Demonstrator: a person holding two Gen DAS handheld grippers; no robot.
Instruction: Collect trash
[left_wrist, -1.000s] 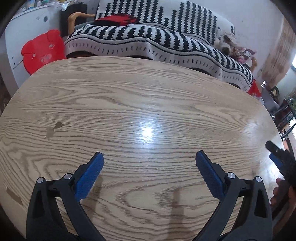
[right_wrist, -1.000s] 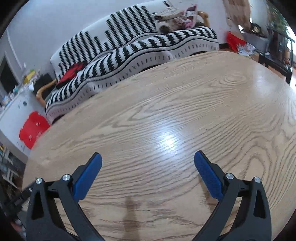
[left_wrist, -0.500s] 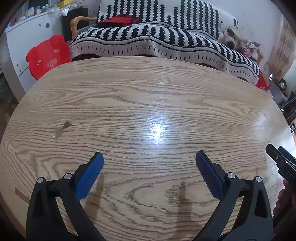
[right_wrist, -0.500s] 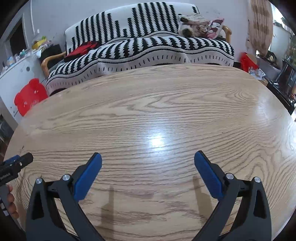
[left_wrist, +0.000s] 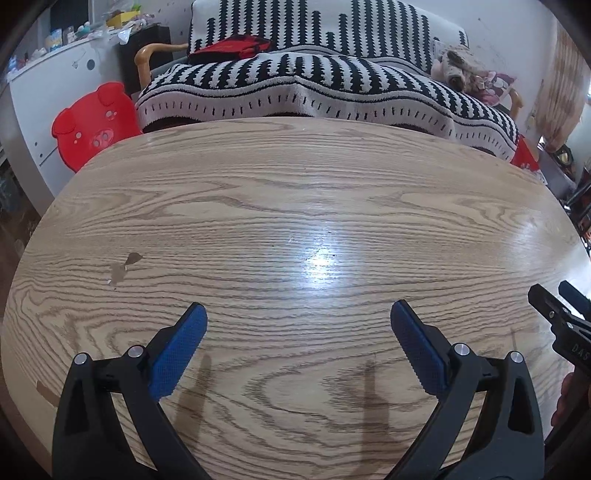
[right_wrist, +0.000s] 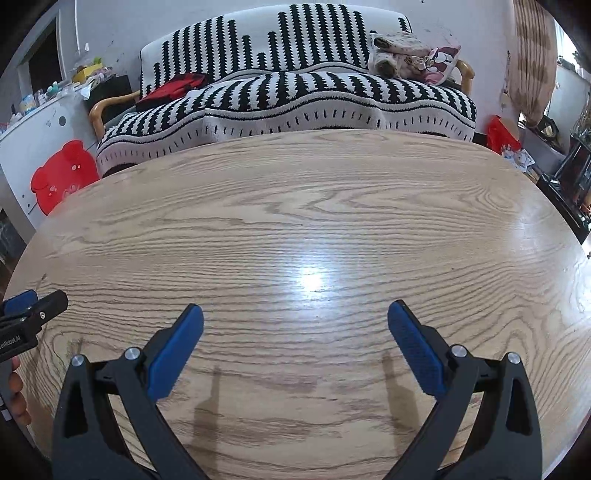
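Left claw spread wide over glossy oak-grain desk, gripping nothing; right claw likewise agape and bare, textured blue pads. No trash spotted anywhere. Striped knitted sofa beyond. Partial lettering "DAS" glimpsed on the neighbouring claw.

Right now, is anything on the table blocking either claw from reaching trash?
No trash shows in either view. The wooden table ahead of the open left claw and open right claw carries only a small stain.
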